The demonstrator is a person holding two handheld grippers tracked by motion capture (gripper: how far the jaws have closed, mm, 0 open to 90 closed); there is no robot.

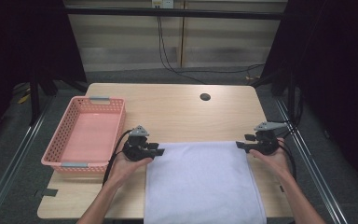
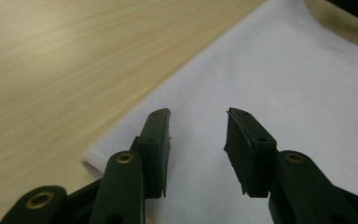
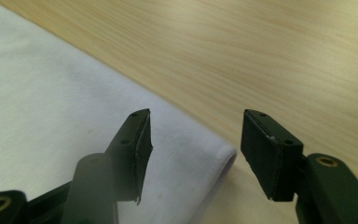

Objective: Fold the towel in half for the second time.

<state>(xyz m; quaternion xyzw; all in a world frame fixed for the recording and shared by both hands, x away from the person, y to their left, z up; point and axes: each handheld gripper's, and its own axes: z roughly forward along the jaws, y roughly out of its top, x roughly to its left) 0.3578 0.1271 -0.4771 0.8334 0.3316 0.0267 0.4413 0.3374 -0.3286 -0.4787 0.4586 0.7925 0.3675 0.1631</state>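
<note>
Hovering over white cloth (image 1: 204, 179) corners: left gripper (image 2: 198, 140), right gripper (image 3: 196, 149) parted, empty.

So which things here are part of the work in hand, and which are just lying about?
In the work:
- white cloth, folded flat on the table
- left gripper, open at the cloth's far left corner
- right gripper, open at its far right corner

Lying about:
- pink basket, empty, left of the cloth
- black cables on the floor beyond the table

basket (image 1: 85, 135) left of cloth (image 1: 200, 182), on table (image 1: 177, 107)
</note>
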